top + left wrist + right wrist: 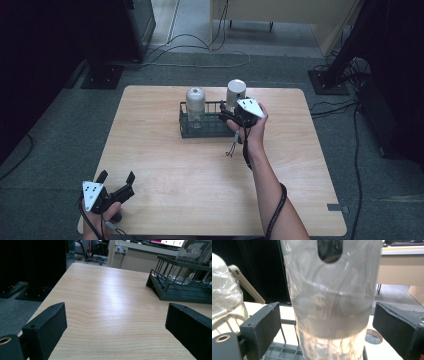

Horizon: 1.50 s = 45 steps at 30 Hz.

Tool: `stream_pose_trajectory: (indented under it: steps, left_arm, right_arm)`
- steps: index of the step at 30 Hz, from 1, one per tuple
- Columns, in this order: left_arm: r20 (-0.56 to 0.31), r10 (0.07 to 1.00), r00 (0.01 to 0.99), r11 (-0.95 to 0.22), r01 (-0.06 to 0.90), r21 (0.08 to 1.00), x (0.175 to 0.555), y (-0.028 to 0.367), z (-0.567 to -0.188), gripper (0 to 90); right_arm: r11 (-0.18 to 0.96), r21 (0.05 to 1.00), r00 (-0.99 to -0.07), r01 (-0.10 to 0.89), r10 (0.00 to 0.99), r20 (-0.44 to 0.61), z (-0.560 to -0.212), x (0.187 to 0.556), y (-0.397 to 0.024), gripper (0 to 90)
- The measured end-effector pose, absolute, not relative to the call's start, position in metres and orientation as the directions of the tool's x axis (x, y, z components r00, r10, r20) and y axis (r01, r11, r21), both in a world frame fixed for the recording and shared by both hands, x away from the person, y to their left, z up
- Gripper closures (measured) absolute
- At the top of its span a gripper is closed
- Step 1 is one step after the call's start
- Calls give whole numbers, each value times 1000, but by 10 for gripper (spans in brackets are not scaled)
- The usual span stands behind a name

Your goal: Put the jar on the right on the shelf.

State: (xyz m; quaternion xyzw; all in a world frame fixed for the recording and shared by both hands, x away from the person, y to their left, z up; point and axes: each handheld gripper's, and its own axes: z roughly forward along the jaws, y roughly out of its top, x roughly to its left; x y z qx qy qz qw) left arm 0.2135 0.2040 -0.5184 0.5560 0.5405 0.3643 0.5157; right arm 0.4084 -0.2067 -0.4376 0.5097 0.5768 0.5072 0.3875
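Jaws of your left gripper (116, 181) stand spread over bare counter (200, 170) near its front-left corner. Further right, a dark wire rack (202, 131) holds two clear bottles; your right gripper (325, 325) straddles the right bottle (332, 302), pads apart from its sides.

Materials, as I see them:
Clear glossy glass jar (332, 302), dark matt wire rack (180, 287), smooth light wood-grain table (112, 310) w/ soft sheen.
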Motion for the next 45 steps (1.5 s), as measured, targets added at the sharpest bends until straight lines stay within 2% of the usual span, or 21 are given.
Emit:
stream_pose_trajectory:
  steps: [45]
  left_arm:
    - [-169,974,150,130,235,963,215,206,-518,39]
  right_arm:
    - [15,981,-220,192,975,28,-483,334,-225,80]
